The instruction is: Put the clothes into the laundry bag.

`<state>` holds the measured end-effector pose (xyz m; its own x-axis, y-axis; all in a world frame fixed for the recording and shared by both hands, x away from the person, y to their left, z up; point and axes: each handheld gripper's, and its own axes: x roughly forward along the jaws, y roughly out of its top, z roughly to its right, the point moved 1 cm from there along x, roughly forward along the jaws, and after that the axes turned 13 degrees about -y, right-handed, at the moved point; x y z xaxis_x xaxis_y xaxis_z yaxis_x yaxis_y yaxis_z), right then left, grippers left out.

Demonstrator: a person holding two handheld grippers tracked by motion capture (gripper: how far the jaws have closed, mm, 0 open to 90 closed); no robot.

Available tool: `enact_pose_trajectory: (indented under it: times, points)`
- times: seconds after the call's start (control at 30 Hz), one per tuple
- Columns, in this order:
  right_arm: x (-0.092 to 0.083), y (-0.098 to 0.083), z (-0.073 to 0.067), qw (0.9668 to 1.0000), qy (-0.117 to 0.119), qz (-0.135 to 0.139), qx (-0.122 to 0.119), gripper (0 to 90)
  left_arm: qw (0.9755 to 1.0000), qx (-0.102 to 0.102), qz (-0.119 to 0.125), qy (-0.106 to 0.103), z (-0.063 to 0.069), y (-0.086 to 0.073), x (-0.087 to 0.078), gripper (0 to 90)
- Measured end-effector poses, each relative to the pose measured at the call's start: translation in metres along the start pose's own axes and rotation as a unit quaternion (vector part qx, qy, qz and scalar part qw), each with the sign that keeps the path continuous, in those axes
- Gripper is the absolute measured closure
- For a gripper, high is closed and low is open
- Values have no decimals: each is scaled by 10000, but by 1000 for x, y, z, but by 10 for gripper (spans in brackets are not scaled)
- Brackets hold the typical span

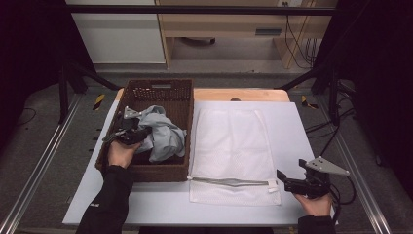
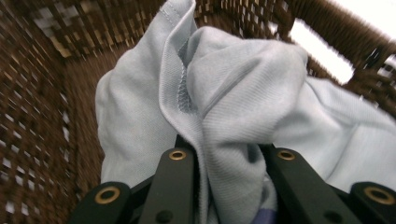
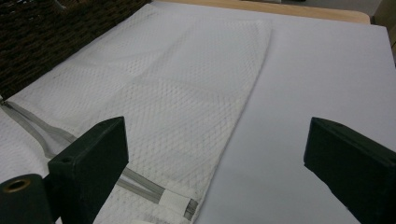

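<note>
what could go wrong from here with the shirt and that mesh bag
1. The left gripper pinches just one fold of the light grey garment in the wicker basket; the rest hangs loose, so it might slip out or snag on the weave.
2. The white mesh bag lies flat with its zipper apparently shut, so the garment may have nowhere to go.
3. The right gripper is open beside the bag's corner, holding nothing, so the bag may slide.

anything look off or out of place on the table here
Nothing stands out. The grey garment sits bunched in the wicker basket, pinched by the left gripper; the mesh laundry bag lies flat beside it.
</note>
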<state>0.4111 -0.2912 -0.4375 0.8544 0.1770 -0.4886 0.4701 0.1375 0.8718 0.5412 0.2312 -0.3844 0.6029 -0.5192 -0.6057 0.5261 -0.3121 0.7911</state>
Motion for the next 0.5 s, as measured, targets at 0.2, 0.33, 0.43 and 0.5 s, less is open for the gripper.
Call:
enact_pose_trajectory:
  times: [0.2, 0.33, 0.43, 0.5]
  points:
    - [-1, 0, 2, 10000, 7, 42, 27, 72, 9968, -33, 800, 67, 2, 6, -20, 778]
    - [0, 0, 1, 10000, 17, 7, 9, 72, 9912, 1, 1327, 35, 7, 12, -37, 777]
    - [-1, 0, 1, 10000, 22, 13, 19, 72, 9865, 30, 1632, 94, 12, 17, -49, 777]
    - [-1, 0, 1, 10000, 10, 29, 16, 71, 9827, 36, 1848, 99, 16, 20, -56, 777]
